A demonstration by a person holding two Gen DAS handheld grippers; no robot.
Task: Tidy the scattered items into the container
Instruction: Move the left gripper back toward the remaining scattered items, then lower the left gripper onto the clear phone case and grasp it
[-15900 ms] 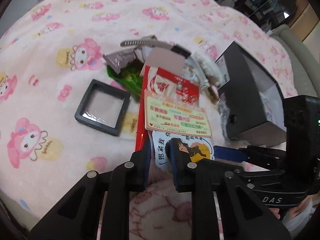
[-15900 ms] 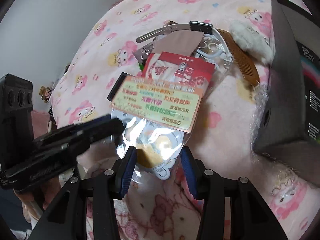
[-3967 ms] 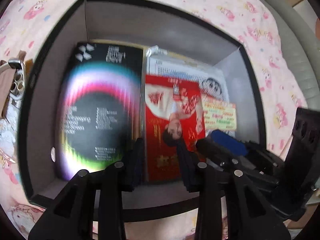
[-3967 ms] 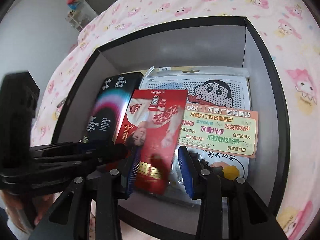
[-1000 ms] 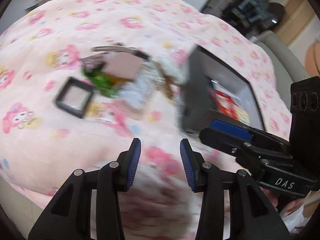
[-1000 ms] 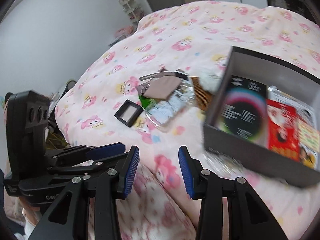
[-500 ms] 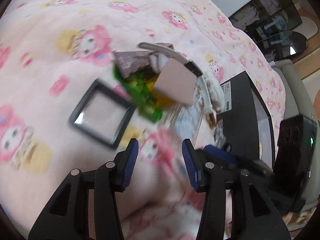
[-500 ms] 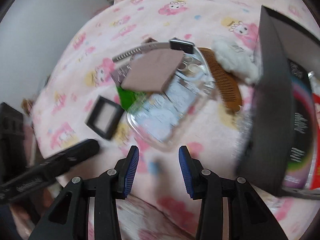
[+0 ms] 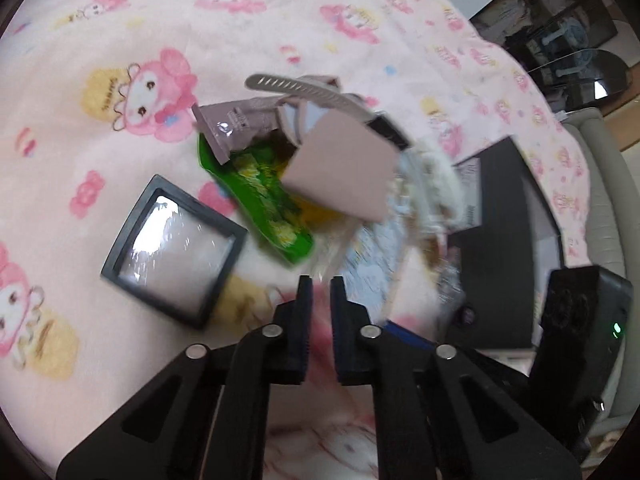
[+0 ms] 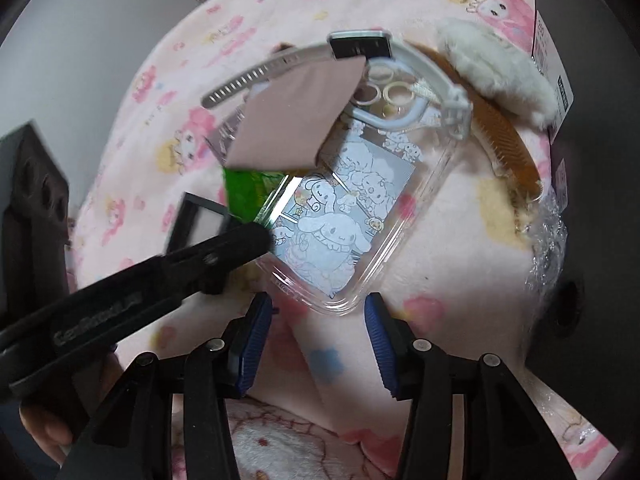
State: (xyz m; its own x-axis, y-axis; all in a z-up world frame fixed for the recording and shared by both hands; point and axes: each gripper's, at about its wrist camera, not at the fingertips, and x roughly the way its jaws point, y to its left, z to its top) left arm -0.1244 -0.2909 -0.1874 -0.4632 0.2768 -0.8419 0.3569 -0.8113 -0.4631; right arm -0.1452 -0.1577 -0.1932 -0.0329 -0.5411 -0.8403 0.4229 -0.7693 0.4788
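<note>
While the right gripper [image 10: 316, 336] hangs wide-fingered over the clear case [image 10: 344, 208] on the bed, the left gripper [image 9: 318, 300] seems nearly closed, empty; a corner grasp could slip, dragging the watch [image 10: 360, 46] resting on top.

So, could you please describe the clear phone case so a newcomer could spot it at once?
On the pink cartoon-print blanket, find the pile beside the black box. The clear phone case lies at its near edge, partly under a tan card; alone there it is transparent, with a cartoon picture inside.
</note>
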